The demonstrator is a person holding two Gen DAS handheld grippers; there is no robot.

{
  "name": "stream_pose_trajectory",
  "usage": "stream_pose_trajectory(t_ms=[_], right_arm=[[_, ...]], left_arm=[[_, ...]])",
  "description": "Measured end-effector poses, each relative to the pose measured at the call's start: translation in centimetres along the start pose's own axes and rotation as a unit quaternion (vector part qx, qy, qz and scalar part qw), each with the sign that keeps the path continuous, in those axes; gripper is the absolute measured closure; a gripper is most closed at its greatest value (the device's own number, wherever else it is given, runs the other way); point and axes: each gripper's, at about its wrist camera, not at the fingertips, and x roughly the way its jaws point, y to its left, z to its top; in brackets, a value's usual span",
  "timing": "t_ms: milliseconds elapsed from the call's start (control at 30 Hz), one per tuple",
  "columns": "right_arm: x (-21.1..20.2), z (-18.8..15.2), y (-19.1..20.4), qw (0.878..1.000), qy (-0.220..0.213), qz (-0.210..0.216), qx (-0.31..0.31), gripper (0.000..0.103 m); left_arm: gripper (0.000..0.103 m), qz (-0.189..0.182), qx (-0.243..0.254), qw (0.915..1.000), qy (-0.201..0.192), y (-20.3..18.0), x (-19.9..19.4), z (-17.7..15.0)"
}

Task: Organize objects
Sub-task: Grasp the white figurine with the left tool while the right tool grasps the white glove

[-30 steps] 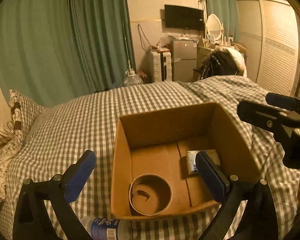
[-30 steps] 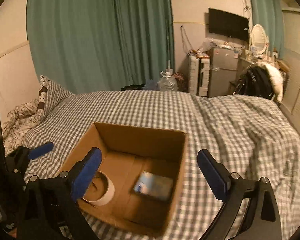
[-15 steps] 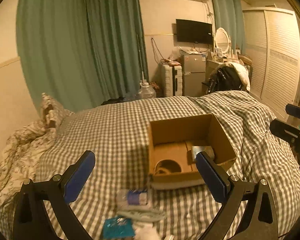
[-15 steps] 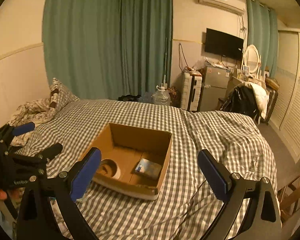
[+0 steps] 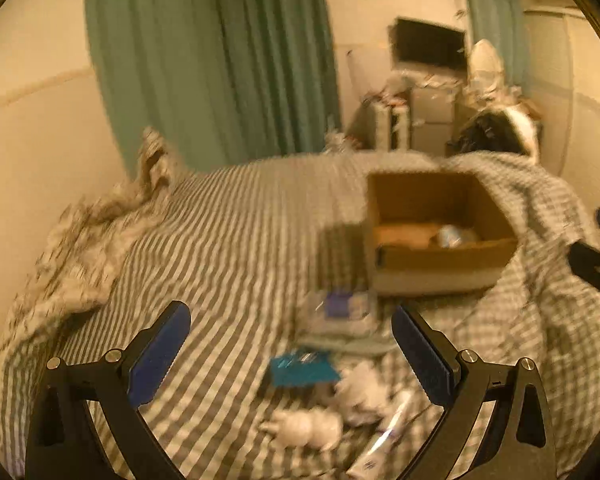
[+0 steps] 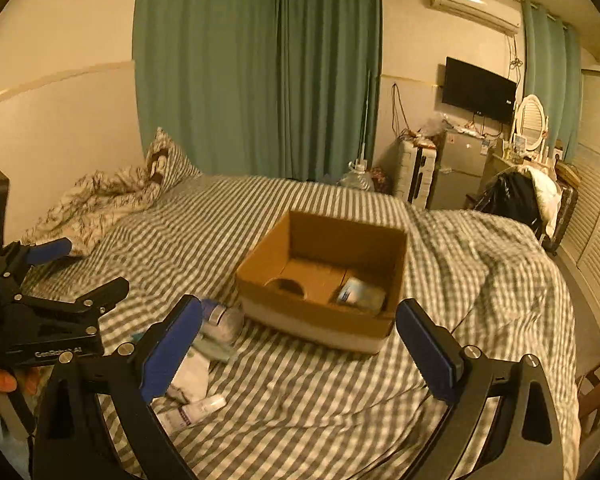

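An open cardboard box (image 6: 396, 264) (image 5: 496, 204) stands on the checked bed. Inside lie a tape roll (image 6: 286, 285) and a small blue-white packet (image 6: 360, 294). In front of the box lie a plastic bottle with a blue label (image 5: 342, 306) (image 6: 222, 320), a blue packet (image 5: 302, 368), white socks (image 5: 360, 390) (image 6: 190, 374) and a tube (image 6: 194, 412). My left gripper (image 5: 290, 354) is open and empty, hovering above the loose items. My right gripper (image 6: 298, 346) is open and empty, in front of the box. The left gripper also shows at the left of the right wrist view (image 6: 56, 276).
A crumpled patterned duvet (image 6: 96, 200) and a pillow (image 6: 168, 160) lie at the bed's head. Green curtains (image 6: 260, 68) hang behind. A fridge (image 6: 460, 168), a suitcase (image 6: 416, 172) and a chair with clothes (image 6: 516, 196) stand past the bed. Louvred wardrobe doors (image 6: 598, 184) are on the right.
Both grippers have pulled back and up from the box, which now looks smaller. The loose items in front of the box have come into view. The left view is blurred by motion.
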Motion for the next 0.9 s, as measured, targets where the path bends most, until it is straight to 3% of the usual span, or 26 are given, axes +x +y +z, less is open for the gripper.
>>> stream_pose_trajectory(t_ms=[167, 267, 400, 533, 567, 600, 633, 733, 900], right_arm=[[3.2, -2.6, 1.3, 0.999, 0.036, 0.012, -0.005, 0.005], [5.3, -3.8, 1.2, 0.998, 0.059, 0.018, -0.008, 0.005], [7.0, -5.1, 0.5, 0.996, 0.079, 0.027, 0.002, 0.005], [7.8, -5.9, -0.2, 0.996, 0.088, 0.026, 0.015, 0.005], [8.1, -6.1, -0.5, 0.995, 0.091, 0.026, 0.019, 0.005], [8.2, -6.2, -0.4, 0.995, 0.094, 0.026, 0.020, 0.005], [8.5, -6.5, -0.4, 0.995, 0.098, 0.026, 0.021, 0.005], [9.0, -6.8, -0.2, 0.994, 0.106, 0.027, 0.019, 0.005], [9.4, -7.2, 1.7, 0.993, 0.112, 0.040, 0.003, 0.005]], left_arm=[[0.000, 0.034, -0.012, 0.9965, 0.075, 1.2, 3.7, -3.9], [0.000, 0.047, 0.010, 0.9932, 0.106, 0.7, 5.3, -5.8], [0.000, 0.028, 0.062, 0.9848, 0.160, -1.4, 7.8, -8.4], [0.001, -0.019, 0.070, 0.9795, 0.188, -3.1, 9.8, -10.5], [0.005, -0.013, 0.070, 0.9782, 0.195, -3.3, 10.5, -10.9], [0.018, 0.000, 0.073, 0.9776, 0.198, -3.3, 11.0, -11.3], [0.018, 0.004, 0.071, 0.9774, 0.199, -3.1, 11.2, -11.4], [0.019, -0.029, 0.035, 0.9820, 0.183, -1.9, 10.3, -10.6], [0.019, 0.005, 0.031, 0.9927, 0.117, 0.2, 6.8, -7.4]])
